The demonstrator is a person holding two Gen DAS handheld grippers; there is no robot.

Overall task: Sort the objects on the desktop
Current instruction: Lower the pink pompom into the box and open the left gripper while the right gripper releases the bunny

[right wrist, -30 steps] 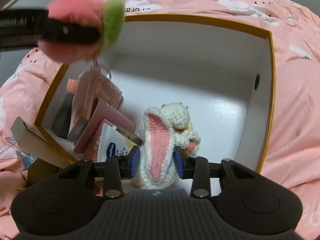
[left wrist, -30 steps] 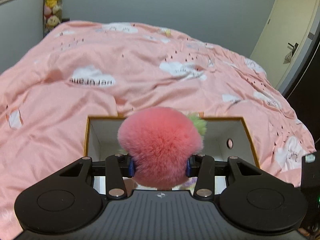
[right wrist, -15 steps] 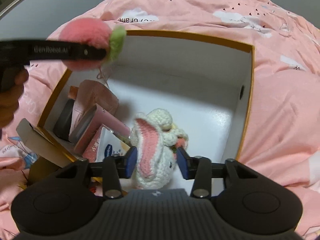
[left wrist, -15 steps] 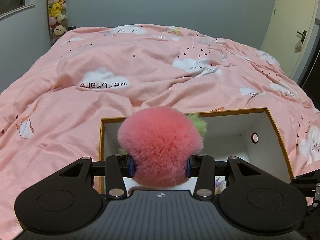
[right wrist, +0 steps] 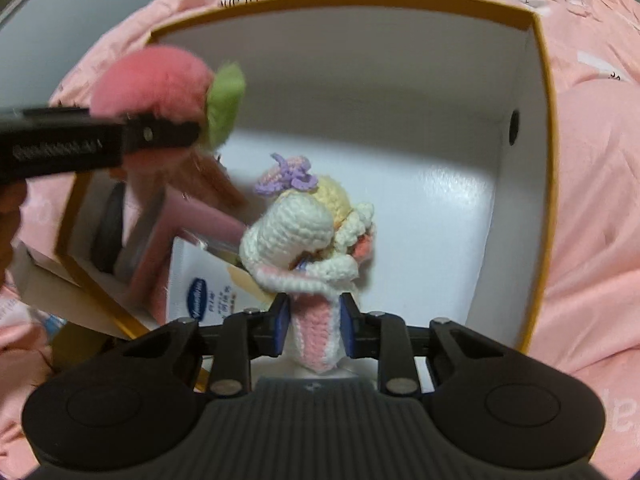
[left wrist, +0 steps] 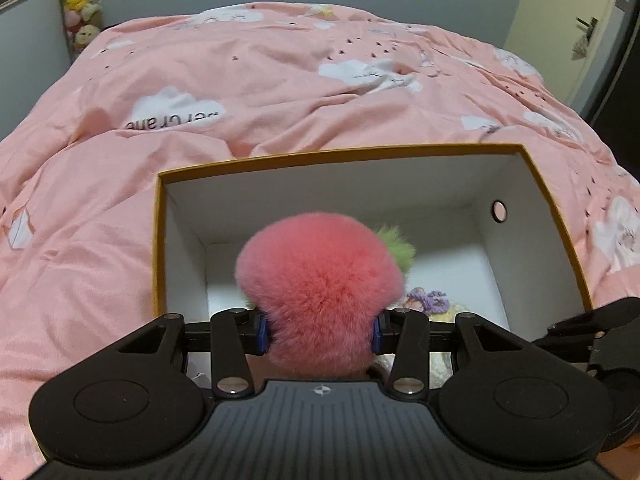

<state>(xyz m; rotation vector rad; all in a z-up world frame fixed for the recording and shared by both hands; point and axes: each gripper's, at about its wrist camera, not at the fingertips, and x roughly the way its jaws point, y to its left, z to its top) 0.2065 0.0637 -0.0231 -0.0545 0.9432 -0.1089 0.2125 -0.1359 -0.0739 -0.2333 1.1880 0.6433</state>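
Note:
My left gripper is shut on a fluffy pink peach pompom with a green tuft, held over the open white box with an orange rim. It also shows in the right wrist view, above the box's left side. My right gripper is shut on the pink-and-white ear of a crocheted bunny, which hangs inside the box over its white floor. The bunny's purple flower shows in the left wrist view.
The box sits on a pink cloud-print duvet. Its left end holds pink cases, a dark round thing and a white tube with a blue logo. A cardboard flap lies outside the left wall. A door stands at far right.
The left gripper has tilted down and moved the pompom over the box. The right gripper opened half a second ago and has shut again on the bunny's ear, the bunny now turned over.

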